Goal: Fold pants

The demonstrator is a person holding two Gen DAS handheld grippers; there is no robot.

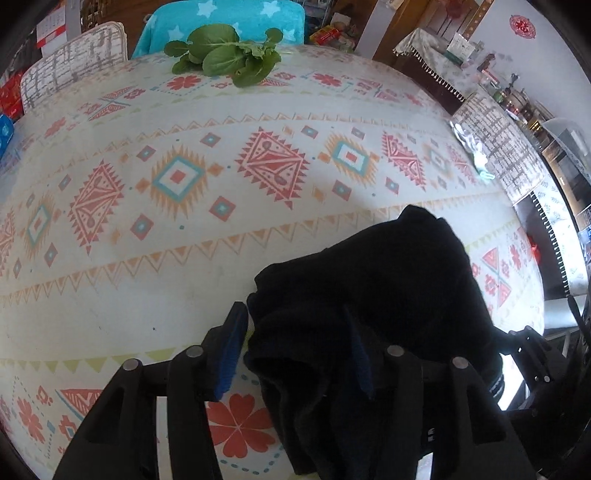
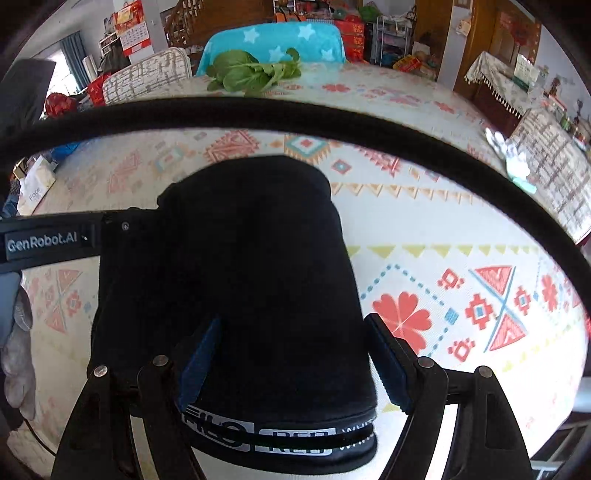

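The black pants point(image 1: 388, 280) lie folded in a compact bundle on the patterned tablecloth point(image 1: 129, 280) near the front edge. My left gripper point(image 1: 295, 354) is open over the bundle's left part: one blue pad sits just off the cloth's left edge, the other rests on the fabric. In the right wrist view the pants point(image 2: 251, 258) show a waistband point(image 2: 295, 437) with white lettering nearest the camera. My right gripper point(image 2: 293, 362) stands wide open astride the waistband end, pads not pressing. The left gripper's labelled body point(image 2: 48, 242) reaches in from the left.
Leafy greens point(image 1: 225, 55) lie at the table's far edge, before a chair draped in a turquoise star blanket point(image 1: 229, 22). Small white packets point(image 1: 476, 147) sit at the right edge. A black cable point(image 2: 295, 110) arcs across the right view. A gloved hand point(image 2: 18, 350) shows at left.
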